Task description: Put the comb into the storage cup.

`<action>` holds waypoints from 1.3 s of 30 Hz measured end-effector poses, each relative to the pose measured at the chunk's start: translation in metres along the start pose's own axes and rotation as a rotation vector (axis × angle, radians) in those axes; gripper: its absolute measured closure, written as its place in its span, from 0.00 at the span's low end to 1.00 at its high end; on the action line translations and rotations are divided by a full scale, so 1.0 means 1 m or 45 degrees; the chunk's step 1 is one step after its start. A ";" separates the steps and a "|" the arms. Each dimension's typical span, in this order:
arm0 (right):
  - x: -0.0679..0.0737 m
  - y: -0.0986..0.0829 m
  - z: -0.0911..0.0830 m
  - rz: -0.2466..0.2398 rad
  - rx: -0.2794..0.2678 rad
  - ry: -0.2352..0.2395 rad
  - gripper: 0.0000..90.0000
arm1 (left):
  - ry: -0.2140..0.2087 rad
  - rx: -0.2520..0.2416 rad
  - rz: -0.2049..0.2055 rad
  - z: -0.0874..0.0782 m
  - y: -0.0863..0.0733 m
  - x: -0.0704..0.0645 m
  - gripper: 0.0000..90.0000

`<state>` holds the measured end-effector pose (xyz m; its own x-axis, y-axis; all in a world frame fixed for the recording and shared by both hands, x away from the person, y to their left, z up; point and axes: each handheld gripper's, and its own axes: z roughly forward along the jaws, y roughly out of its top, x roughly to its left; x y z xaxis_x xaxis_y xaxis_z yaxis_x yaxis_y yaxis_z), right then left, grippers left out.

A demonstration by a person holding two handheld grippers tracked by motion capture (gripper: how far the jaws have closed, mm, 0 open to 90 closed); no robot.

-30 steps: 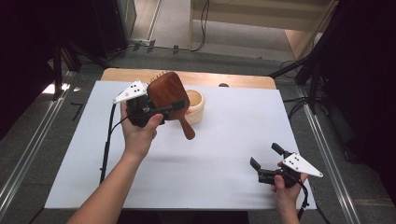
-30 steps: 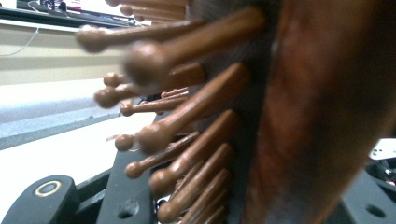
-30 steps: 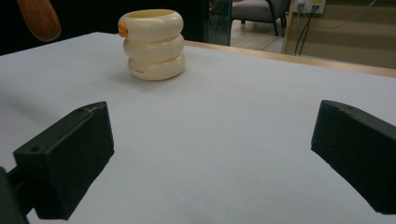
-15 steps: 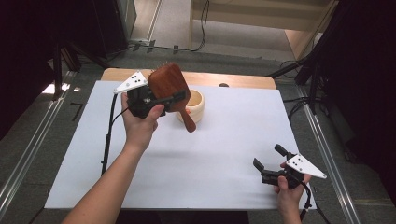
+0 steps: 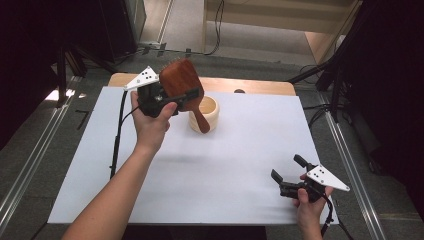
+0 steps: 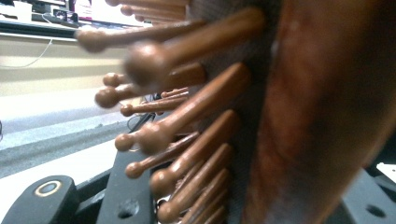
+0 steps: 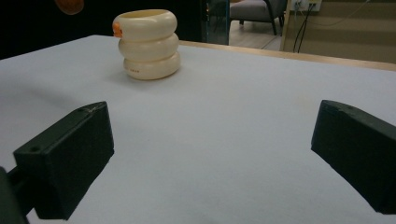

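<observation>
My left gripper (image 5: 180, 95) is shut on a reddish-brown wooden hairbrush (image 5: 182, 82), held in the air above the back of the table. The brush's handle slants down in front of a cream ribbed cup (image 5: 212, 107). Close up in the left gripper view, the brush (image 6: 322, 116) stands on edge with its round-tipped wooden pins (image 6: 187, 121) pointing left. My right gripper (image 5: 290, 167) rests low near the table's front right corner, open with nothing between its jaws. Far off in the right gripper view the cup (image 7: 147, 44) stands upright on the white sheet, beyond the wide-apart black fingers (image 7: 70, 158).
A white sheet (image 5: 225, 165) covers most of the wooden table (image 5: 250, 86). A black cable (image 5: 117, 135) trails from the left gripper along the sheet's left side. Metal rails run along the floor on both sides, and cables lie behind the table.
The left gripper has lifted the hairbrush higher and farther back, bringing its handle over the cup. The right gripper has drifted slightly toward the front right.
</observation>
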<state>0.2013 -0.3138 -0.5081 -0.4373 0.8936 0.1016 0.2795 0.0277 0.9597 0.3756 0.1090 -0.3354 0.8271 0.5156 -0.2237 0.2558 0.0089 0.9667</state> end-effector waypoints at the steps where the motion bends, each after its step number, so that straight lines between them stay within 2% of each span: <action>1: 0.000 0.000 0.000 0.000 0.000 0.000 0.00 | 0.000 0.000 0.000 0.000 0.000 0.000 0.61; 39: 0.000 -0.001 0.001 0.005 0.000 0.002 0.00 | 0.103 -0.022 0.002 0.029 0.015 0.026 0.61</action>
<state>0.2022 -0.3136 -0.5089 -0.4376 0.8930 0.1055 0.2810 0.0243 0.9594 0.4152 0.0977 -0.3301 0.7840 0.5834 -0.2122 0.2456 0.0225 0.9691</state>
